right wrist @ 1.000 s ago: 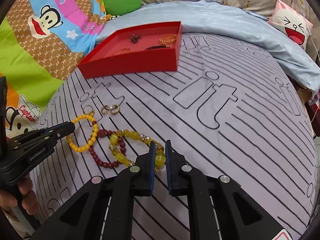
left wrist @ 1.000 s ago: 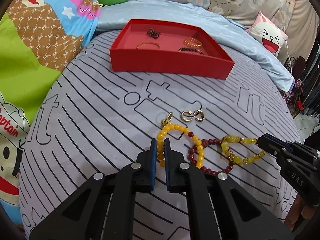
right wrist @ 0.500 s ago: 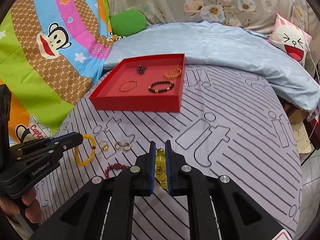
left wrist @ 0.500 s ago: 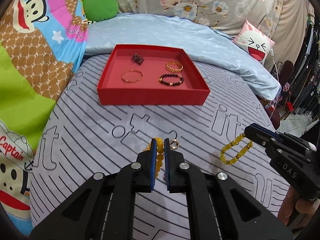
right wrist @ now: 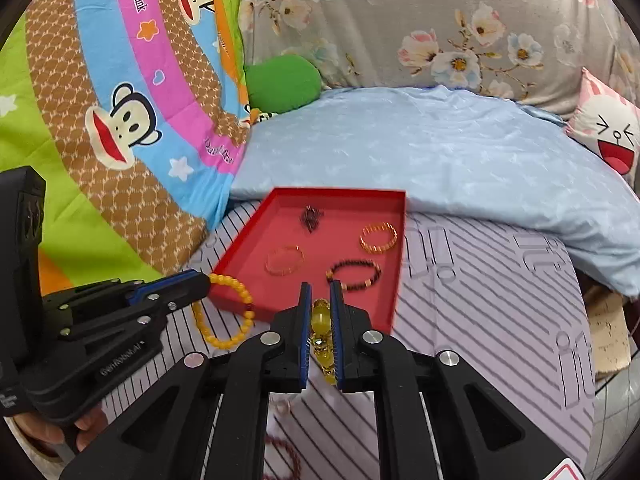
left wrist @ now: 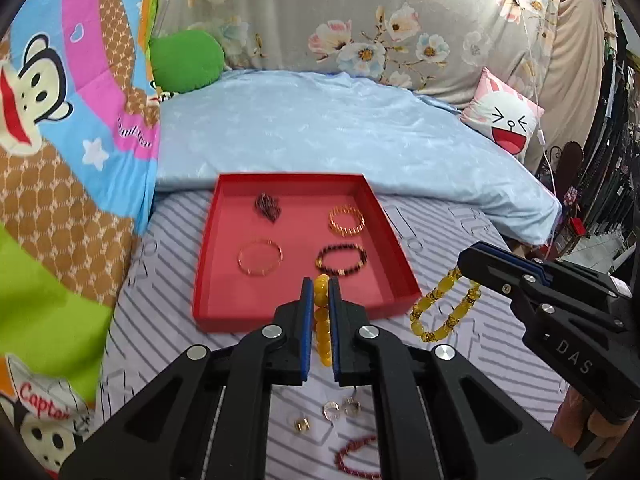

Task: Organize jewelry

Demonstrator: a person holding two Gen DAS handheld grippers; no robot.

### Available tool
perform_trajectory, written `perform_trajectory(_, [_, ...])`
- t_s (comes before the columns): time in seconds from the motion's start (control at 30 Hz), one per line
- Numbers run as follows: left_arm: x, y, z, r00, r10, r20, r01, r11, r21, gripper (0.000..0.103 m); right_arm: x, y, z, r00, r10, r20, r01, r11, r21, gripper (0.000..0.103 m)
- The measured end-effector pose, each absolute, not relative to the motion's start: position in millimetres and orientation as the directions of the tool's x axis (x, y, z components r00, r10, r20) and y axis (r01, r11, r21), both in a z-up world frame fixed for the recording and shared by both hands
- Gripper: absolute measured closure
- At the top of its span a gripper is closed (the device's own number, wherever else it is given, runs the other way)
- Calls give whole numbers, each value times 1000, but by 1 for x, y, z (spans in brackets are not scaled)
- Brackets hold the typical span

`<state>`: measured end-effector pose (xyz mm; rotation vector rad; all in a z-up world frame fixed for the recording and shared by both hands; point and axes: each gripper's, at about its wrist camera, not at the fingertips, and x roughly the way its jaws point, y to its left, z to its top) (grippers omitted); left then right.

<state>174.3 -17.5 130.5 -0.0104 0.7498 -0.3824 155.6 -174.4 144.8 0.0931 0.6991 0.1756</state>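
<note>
On the striped bed point(left wrist: 168, 320), a red bracelet point(left wrist: 356, 456) and rings point(left wrist: 340, 408) lie nearest; above, each claw, left point(left wrist: 320, 288) and right point(right wrist: 320, 292), clamps a yellow bracelet, hanging clear for carrying to the red tray point(left wrist: 296, 320) beyond.

I see a bed point(left wrist: 160, 320) in a grey striped sheet, a pale blue quilt point(left wrist: 320, 132) across its far edge, floral fabric point(left wrist: 360, 20) behind, a cartoon monkey blanket point(right wrist: 120, 120) along the left edge.
</note>
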Motion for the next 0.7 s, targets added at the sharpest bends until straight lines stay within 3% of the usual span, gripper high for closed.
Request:
perform_trajectory(0.3, [248,-17,127,681,-299,-669,296,947,-121,96,234,-165,145,743,196,-639,-140,980,138,102])
perform_trajectory(0.47, [252,-9,117,692,-275,-668,284,954,-98,96,217,-176,118,726,159,-669,-110,987,116,102])
perform_trajectory(0.67, [233,-5,106,691,-269,-671,283,955,-91,96,172,-188,69,654,137,-744,-63,990,127,95])
perform_trajectory(0.7, [228,-3,105,689,-271,-672,282,955,-95,96,166,-189,59,638,136,-758,-60,990,127,89])
